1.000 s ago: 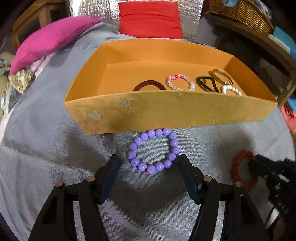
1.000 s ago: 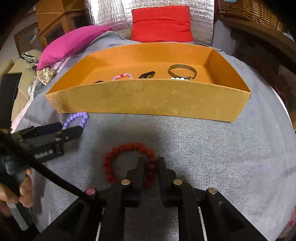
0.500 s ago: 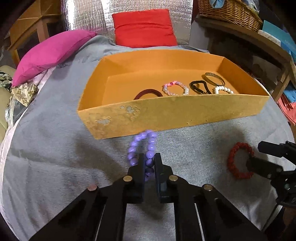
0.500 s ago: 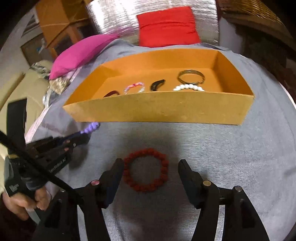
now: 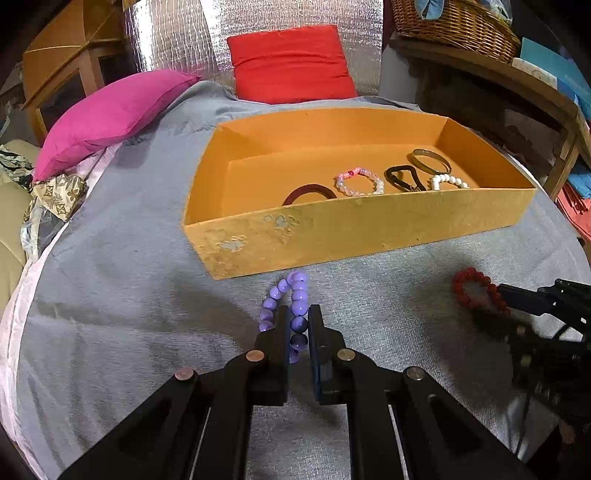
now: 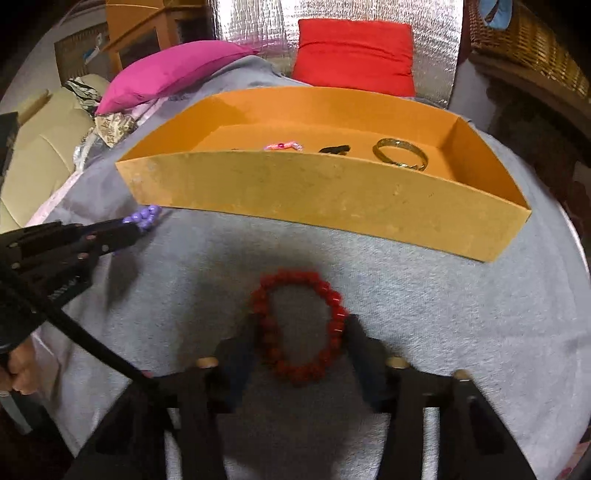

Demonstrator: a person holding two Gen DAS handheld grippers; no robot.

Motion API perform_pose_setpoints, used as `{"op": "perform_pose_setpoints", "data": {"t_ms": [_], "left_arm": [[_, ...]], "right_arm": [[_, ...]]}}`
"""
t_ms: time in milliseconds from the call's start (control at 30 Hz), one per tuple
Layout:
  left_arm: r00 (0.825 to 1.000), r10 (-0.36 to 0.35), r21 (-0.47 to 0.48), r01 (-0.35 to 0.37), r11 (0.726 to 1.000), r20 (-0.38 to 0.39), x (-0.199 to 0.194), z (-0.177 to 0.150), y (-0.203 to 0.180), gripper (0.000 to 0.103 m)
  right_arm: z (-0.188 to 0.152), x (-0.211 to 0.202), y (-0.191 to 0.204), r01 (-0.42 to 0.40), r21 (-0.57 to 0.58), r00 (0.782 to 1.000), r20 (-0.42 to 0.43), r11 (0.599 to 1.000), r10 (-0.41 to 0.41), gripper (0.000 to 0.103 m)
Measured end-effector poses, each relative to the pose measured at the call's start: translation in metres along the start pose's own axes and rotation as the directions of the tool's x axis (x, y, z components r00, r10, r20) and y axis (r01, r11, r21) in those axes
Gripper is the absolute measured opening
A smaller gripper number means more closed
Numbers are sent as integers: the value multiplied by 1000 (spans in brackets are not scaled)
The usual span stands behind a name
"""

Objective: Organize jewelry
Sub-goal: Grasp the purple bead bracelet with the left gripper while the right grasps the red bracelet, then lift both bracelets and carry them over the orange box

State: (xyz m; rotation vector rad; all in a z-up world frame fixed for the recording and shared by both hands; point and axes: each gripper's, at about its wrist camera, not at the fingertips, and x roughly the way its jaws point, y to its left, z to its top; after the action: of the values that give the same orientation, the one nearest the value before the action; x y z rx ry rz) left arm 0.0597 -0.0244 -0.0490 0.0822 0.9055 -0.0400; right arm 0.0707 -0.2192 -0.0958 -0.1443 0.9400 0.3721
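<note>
My left gripper (image 5: 297, 314) is shut on a purple bead bracelet (image 5: 286, 299), lifted a little above the grey cloth just in front of the orange box (image 5: 351, 229). The same bracelet (image 6: 144, 214) shows in the right wrist view beside the box's left corner. My right gripper (image 6: 301, 325) is open, its fingers touching both sides of a red bead bracelet (image 6: 299, 328) that lies on the cloth. The red bracelet (image 5: 476, 291) also shows in the left wrist view. The box (image 6: 332, 199) holds several bracelets and a gold bangle (image 6: 400, 153).
The box sits on a grey-covered table (image 5: 110, 295). A pink cushion (image 5: 110, 114) and a red cushion (image 5: 291, 62) lie behind it. A wicker basket (image 5: 454, 26) stands on a shelf at the right. A cream sofa (image 6: 33, 155) is at the left.
My left gripper closed on the purple bracelet and raised it. My right gripper opened from the red bracelet, pulled back, then moved in around it again.
</note>
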Motion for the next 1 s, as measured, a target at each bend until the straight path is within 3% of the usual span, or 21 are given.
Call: {"op": "perform_pose_setpoints", "data": {"t_ms": [33,133,567,633,767,1000], "left_arm": [[1000,2,1,-2,1000,1,-1,0,0,10],[1000,6,5,-6,1000,4,-2,0,0,10],[1000,-3,8,3,1000,17,-9,-2,0,10],[1000,-4,8,4,1000,20,-10,-2,0,10],[1000,-5,9,5,1000,21,-11,-2,0,10],[1000,-3,11,3,1000,25,-13,-3,1,10]], "right_arm": [[1,0,-2,1,4,1000,2,1000,-1,30],[2,-1,-8,1,29,1000,5,1000,-1,21],[8,-13,-18,-36,80,998,53,996,32,20],[9,-16,-20,-57,86,997,65,995,51,14],[10,-22,-20,-81,93,994,87,992,73,14],[10,-22,-24,-102,118,993,74,988,93,14]]}}
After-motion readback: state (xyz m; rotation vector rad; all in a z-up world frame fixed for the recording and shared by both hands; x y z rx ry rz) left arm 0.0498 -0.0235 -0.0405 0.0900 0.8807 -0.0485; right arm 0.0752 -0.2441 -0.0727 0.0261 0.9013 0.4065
